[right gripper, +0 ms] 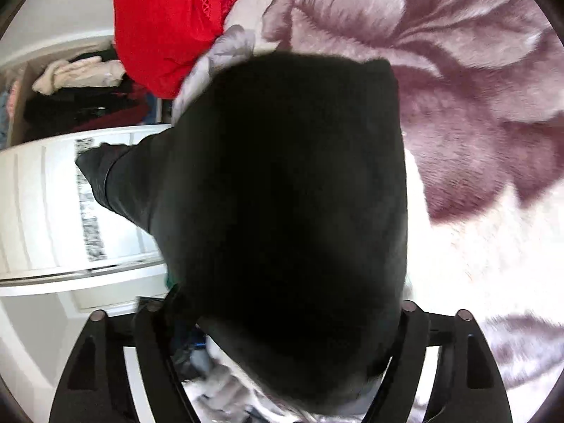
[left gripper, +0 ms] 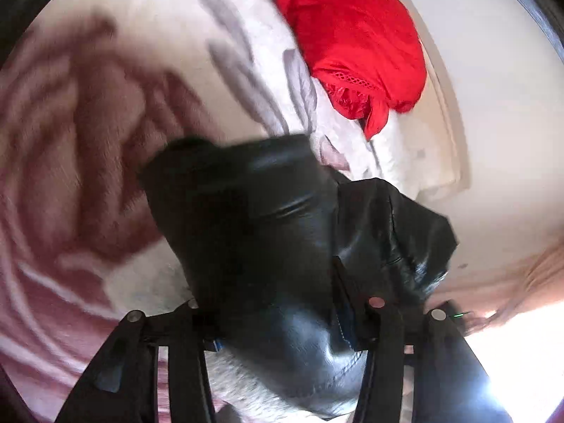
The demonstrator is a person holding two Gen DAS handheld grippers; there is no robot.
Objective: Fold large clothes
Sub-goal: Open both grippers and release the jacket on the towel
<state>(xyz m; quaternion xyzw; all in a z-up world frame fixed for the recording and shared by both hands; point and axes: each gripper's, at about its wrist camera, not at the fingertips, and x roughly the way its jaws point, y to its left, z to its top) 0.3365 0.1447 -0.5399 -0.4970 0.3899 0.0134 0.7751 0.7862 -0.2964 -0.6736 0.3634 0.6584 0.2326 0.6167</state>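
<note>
Left gripper (left gripper: pixel 282 320) and right gripper (right gripper: pixel 278 320): black garment bunched between the jaws of each; whether the pads press it cannot be told.

Black leather-look garment (left gripper: pixel 268 218), centre and lower frame in both views, lying on floral plush blanket (left gripper: pixel 81 148). Red garment (left gripper: pixel 349 42), upper frame, beyond it. White wardrobe (right gripper: pixel 46 211) with shelved clothes, left of right-wrist view.
</note>
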